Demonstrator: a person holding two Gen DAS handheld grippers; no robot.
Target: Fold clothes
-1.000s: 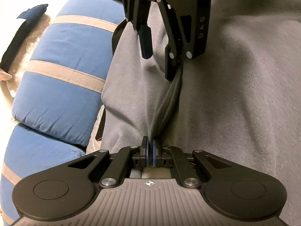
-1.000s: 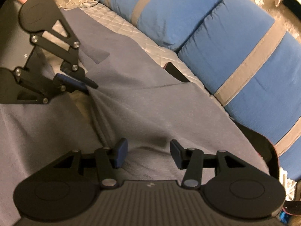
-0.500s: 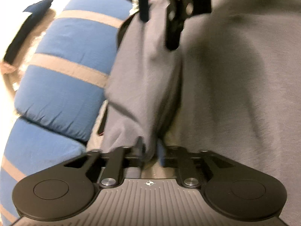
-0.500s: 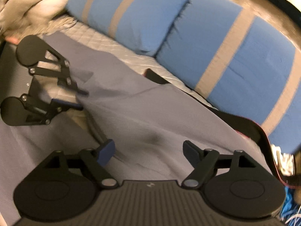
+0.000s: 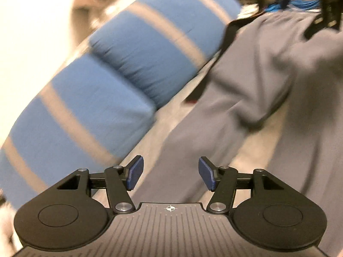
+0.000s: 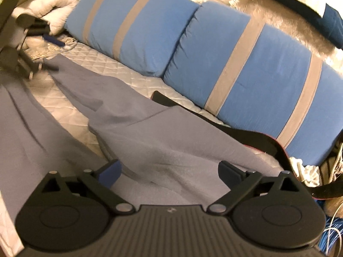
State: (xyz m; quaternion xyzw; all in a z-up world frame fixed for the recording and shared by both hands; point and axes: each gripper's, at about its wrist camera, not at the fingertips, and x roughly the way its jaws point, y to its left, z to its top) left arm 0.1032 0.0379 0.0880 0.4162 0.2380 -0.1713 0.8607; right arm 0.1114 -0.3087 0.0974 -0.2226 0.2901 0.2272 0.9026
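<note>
Both claws wide open, nothing held. Grey garment lies spread on quilted mattress, along blue striped cushions. Left claw & right claw hover over garment, cloth directly below fingertips.

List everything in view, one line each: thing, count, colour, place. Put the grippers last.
Garment: one, grey, spread across the mattress, partly folded over itself.
Pillows: two, blue with grey stripes, side by side along the far edge of the mattress.
Mattress: one, pale quilted, under the garment.
Black item: one, black with a red edge, between garment and pillows; what it is cannot be told.
Bedding heap: one, pale grey, far left corner.
Cables: several, blue and white, lower right edge.
Left gripper: black with blue pads, jaws open, empty, over the garment's edge.
Right gripper: black, jaws open, empty, above the garment.
</note>
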